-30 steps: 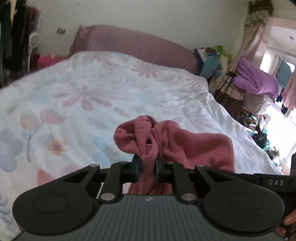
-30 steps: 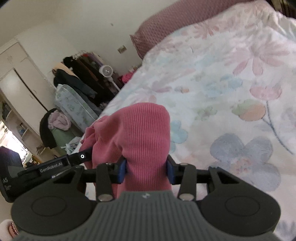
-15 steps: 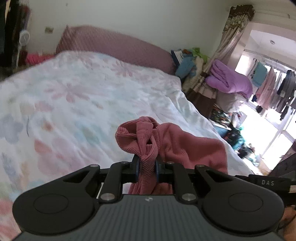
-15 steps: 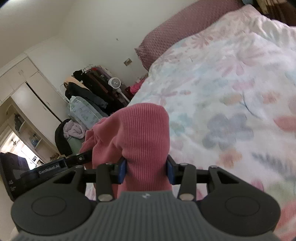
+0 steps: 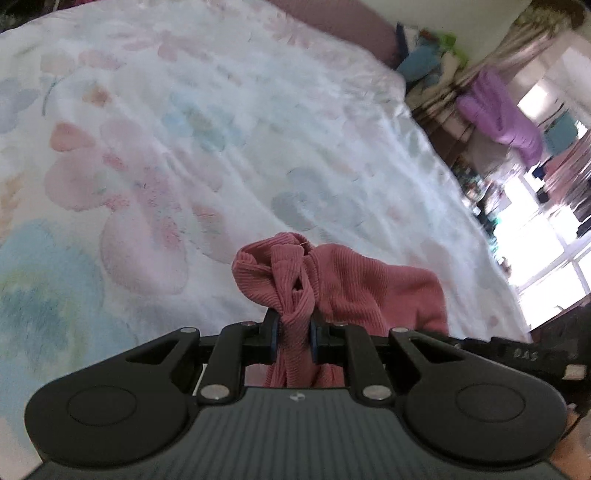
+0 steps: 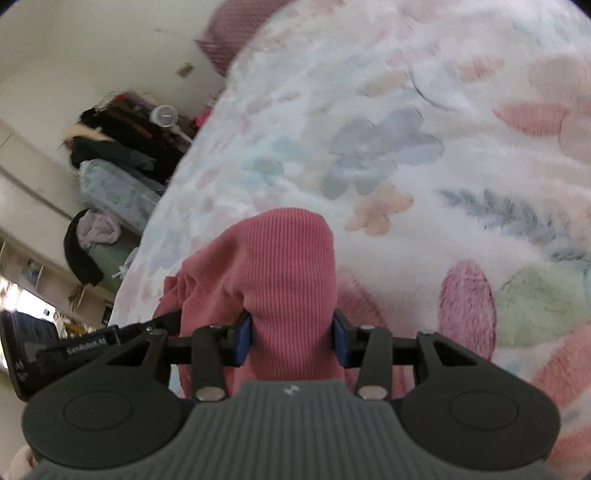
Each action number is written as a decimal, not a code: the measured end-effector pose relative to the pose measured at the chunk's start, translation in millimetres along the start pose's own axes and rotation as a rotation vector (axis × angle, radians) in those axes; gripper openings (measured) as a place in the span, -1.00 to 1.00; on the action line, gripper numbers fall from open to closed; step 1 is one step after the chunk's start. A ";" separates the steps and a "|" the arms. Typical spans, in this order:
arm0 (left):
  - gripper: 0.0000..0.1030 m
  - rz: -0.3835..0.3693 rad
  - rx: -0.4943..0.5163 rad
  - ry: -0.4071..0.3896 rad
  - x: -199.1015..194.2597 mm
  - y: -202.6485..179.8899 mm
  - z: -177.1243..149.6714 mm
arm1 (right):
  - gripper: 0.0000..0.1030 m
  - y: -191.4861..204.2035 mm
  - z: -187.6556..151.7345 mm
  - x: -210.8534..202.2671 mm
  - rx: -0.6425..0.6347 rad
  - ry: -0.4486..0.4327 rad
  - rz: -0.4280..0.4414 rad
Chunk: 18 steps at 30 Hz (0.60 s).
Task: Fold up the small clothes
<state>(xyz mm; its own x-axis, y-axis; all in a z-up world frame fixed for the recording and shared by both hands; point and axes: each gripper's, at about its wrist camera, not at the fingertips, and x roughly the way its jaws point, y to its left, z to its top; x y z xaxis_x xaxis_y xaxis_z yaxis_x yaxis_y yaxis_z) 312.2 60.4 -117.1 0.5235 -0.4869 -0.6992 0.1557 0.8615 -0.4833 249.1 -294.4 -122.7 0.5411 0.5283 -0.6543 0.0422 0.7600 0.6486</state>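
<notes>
A pink ribbed garment [image 5: 354, 280] hangs between both grippers above a floral bedspread [image 5: 207, 140]. My left gripper [image 5: 293, 338] is shut on a bunched, twisted strip of the fabric, and the rest spreads off to the right. In the right wrist view my right gripper [image 6: 291, 341] is shut on a thick fold of the same pink garment [image 6: 284, 266], which bulges up over its blue pads [image 6: 243, 341]. The other gripper's black body [image 6: 74, 347] shows at the lower left there. The garment's lower part is hidden under both grippers.
The floral bedspread [image 6: 424, 140] fills most of both views. A mauve pillow [image 5: 343, 18] lies at the head. Clothes hang on a rack [image 6: 125, 122] by the bed's left side. A purple blanket [image 5: 498, 118], a curtain and a bright window stand off the right side.
Both grippers have dropped toward the bed and tilted further down, so the bedspread looks closer. The pink garment stays clamped in both, bunched much as before.
</notes>
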 end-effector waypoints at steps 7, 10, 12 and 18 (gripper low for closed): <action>-0.62 0.065 -0.036 0.130 73.0 35.1 7.2 | -0.15 -29.6 20.3 51.7 0.058 0.057 -0.072; -0.33 0.079 -0.048 0.143 82.0 39.8 5.9 | 0.04 -35.3 20.4 57.7 0.054 0.048 -0.098; -0.24 0.088 -0.043 0.148 79.7 37.6 5.4 | 0.07 -33.2 20.7 57.6 0.035 0.040 -0.109; 0.15 0.134 0.001 0.088 30.2 30.2 0.4 | 0.27 -10.6 15.1 22.0 -0.066 -0.041 -0.199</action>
<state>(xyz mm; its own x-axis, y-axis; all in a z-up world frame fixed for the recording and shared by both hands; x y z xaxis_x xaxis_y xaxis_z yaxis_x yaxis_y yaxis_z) 333.0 71.8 -152.5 0.4640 -0.3786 -0.8009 0.0908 0.9196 -0.3821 273.2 -296.6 -138.1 0.5613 0.3505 -0.7497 0.0972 0.8717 0.4803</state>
